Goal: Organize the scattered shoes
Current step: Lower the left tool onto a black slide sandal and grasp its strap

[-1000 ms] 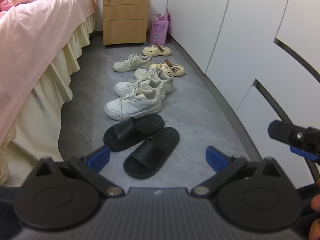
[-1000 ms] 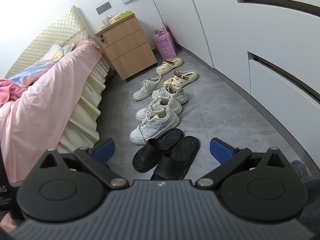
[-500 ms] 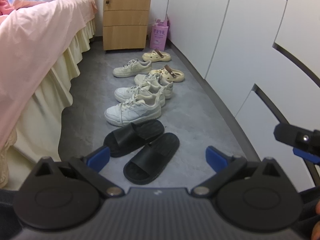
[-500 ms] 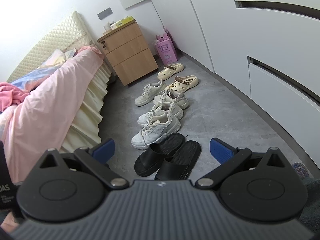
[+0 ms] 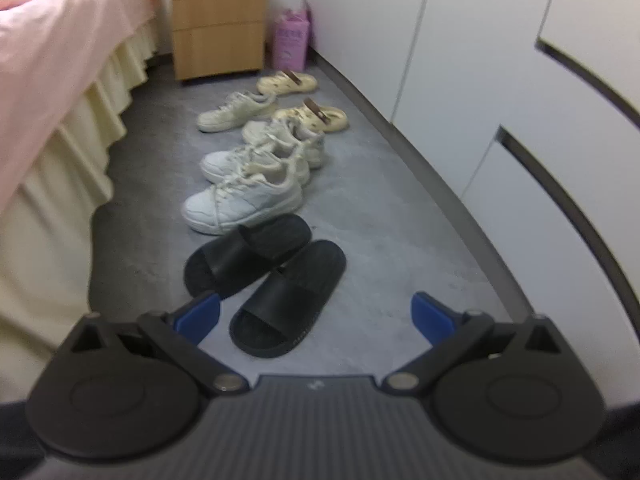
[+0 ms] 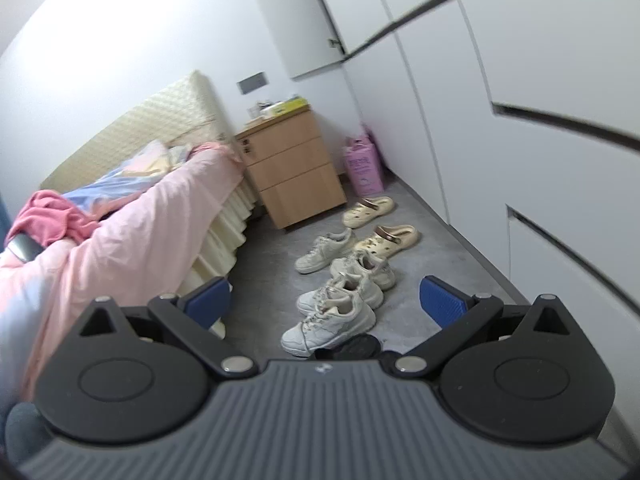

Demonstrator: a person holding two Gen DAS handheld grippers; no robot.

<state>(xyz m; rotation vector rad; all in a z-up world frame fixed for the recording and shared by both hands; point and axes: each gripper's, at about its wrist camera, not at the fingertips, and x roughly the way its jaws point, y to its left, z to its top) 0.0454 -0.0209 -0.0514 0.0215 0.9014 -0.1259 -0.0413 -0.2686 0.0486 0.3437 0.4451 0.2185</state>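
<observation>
Shoes lie in a loose row on the grey floor. Nearest are two black slides (image 5: 288,300), (image 5: 244,256). Behind them are white sneakers (image 5: 240,204), (image 5: 252,160), (image 5: 284,134), (image 5: 234,110), then two cream clogs (image 5: 316,114), (image 5: 288,82). My left gripper (image 5: 314,316) is open and empty, above the nearest slide. My right gripper (image 6: 324,300) is open and empty, held higher; the sneakers (image 6: 328,324) and clogs (image 6: 386,238) show between its fingers, and the slides (image 6: 352,348) are mostly hidden behind it.
A bed with a pink cover (image 5: 52,60) and cream skirt runs along the left. A wooden nightstand (image 5: 218,20) and a pink bag (image 5: 290,40) stand at the far end. White wardrobe doors (image 5: 500,80) line the right side.
The right gripper has risen and tilted up, so the slides slip below its body. The left view moved closer to the slides, and the right gripper left its right edge.
</observation>
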